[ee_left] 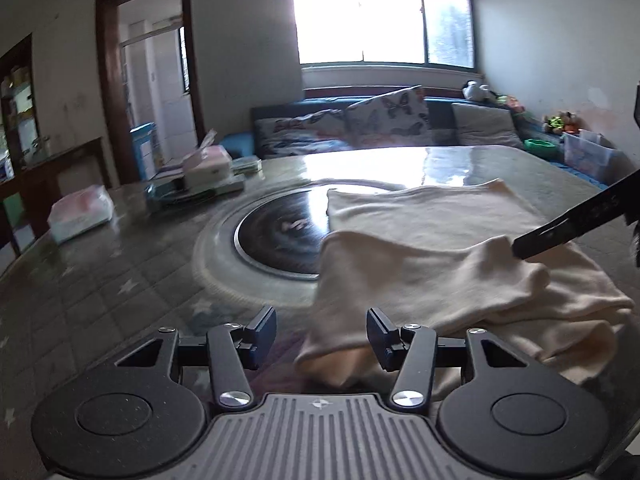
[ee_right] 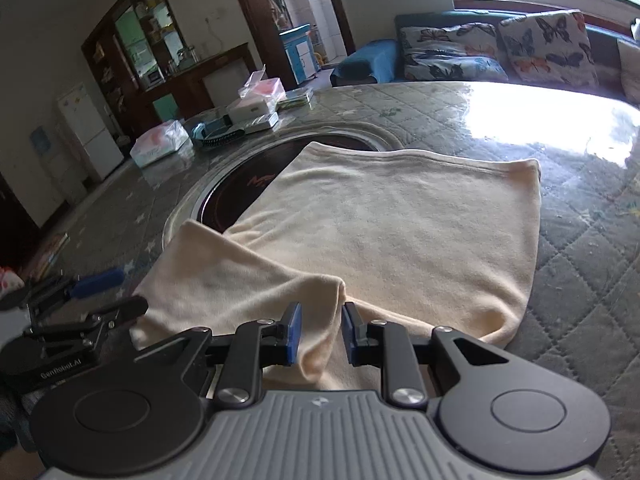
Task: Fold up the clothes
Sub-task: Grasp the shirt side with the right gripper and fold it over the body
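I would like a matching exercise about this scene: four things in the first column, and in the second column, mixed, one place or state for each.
Things:
1. cream garment
2. left gripper
3. black round plate
4. butterfly cushions

Places or states:
A. on the blue sofa
B. set into the table, partly covered by cloth
C. open, at a cloth corner
D. spread on the table, one part folded over

Pairs: 1-D, 2-C, 3-B, 4-A
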Action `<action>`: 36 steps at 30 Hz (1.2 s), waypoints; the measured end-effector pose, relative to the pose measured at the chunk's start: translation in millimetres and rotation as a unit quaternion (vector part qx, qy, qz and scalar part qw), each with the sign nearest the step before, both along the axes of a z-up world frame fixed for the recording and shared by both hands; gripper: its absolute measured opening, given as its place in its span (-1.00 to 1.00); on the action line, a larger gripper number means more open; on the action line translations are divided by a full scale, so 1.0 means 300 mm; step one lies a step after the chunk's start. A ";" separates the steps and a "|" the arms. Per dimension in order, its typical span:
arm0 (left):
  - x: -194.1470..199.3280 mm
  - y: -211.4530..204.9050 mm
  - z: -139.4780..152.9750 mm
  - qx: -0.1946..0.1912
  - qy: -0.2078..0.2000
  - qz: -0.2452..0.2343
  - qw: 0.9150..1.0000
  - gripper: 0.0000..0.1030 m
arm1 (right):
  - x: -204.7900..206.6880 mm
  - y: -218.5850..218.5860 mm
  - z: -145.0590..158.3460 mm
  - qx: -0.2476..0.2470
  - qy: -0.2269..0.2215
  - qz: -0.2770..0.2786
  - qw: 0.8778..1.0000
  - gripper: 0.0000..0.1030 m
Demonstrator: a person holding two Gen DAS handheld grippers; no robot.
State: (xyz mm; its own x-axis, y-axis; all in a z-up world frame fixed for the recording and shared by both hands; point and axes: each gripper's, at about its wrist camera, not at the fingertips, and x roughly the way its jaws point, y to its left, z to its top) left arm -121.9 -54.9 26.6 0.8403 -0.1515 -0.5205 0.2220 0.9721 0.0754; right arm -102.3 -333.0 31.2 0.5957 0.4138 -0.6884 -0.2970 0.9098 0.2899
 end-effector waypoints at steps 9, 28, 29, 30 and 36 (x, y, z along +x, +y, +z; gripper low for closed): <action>-0.011 0.015 -0.023 -0.007 0.009 0.004 1.000 0.10 | 0.036 0.016 -0.020 0.012 0.020 -0.016 1.000 -0.58; -0.019 -0.017 -0.035 -0.011 0.010 -0.021 1.000 0.29 | 0.010 0.049 0.025 0.005 0.001 -0.008 1.000 -0.88; -0.016 -0.019 -0.037 -0.011 0.009 -0.021 1.000 0.29 | 0.004 0.053 0.050 0.004 -0.010 -0.004 1.000 -0.88; -0.014 -0.021 -0.038 -0.011 0.009 -0.021 1.000 0.29 | -0.002 0.058 0.075 0.003 -0.020 0.000 1.000 -0.88; -0.008 -0.042 -0.048 0.003 0.001 -0.023 1.000 0.27 | -0.027 0.083 0.232 -0.008 -0.083 0.020 0.996 -0.88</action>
State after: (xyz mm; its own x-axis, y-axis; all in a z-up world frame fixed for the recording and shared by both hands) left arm -124.5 -67.5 12.2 0.8313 -0.1875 -0.5233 0.2672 0.9603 0.0805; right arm -110.5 -308.2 101.0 0.6851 0.4290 -0.5887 -0.3750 0.9006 0.2200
